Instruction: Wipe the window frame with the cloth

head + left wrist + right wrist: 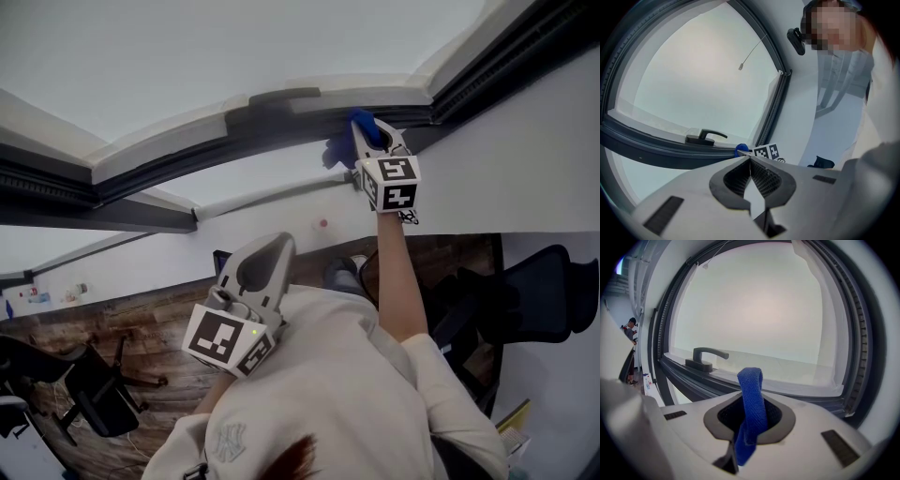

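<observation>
While the dark grey window frame (267, 127) fills most of the scene, with the pale glass (759, 305) inside it and a white wall (525, 159) beside it, the person's arm in a cream sleeve (450, 384) reaches up to its lower rail with the right gripper (375, 141). That one's jaws are clamped on a blue cloth (751, 399), a folded strip that sticks out past the jaw tips. From the head view the cloth sits right on the dark rail, though I honestly can't tell if it's actually pressing on it. The left gripper (267, 262) is held low near the person's chest, well apart from the window, jaws closed together with nothing between them. Smallest bit: the dark window handle (705, 357) sits on the rail, off to the left of the cloth in the right gripper view
</observation>
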The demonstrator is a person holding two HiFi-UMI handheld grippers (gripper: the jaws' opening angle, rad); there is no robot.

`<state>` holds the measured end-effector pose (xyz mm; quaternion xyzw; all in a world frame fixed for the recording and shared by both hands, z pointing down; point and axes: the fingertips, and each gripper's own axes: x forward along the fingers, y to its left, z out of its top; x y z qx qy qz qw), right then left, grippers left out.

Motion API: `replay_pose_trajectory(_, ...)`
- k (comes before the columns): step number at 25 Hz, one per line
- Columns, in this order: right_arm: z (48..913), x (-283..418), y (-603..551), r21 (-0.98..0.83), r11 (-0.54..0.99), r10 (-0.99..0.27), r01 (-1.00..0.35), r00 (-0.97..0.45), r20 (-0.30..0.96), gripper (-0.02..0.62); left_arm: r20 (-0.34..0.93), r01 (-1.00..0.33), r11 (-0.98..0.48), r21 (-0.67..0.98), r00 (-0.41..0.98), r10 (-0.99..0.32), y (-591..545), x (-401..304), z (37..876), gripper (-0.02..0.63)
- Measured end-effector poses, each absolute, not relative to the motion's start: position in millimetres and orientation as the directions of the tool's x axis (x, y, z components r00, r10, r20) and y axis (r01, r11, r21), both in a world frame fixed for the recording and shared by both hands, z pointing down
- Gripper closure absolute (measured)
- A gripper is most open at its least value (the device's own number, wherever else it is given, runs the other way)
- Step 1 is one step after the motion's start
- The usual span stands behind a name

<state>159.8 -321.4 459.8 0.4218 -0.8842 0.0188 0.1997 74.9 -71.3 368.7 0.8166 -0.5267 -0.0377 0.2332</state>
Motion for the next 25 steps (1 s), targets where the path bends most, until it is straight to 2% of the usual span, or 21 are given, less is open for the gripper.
replay_pose_trajectory(25, 460.1, 188.7, -336.2, 0.128, 0.610, -0.762, -0.782, -0.534, 0.366, 0.543, 0.188, -0.842, -0.342, 0.417, 0.448, -0.874, -82.4, 80.4, 368.4, 0.597)
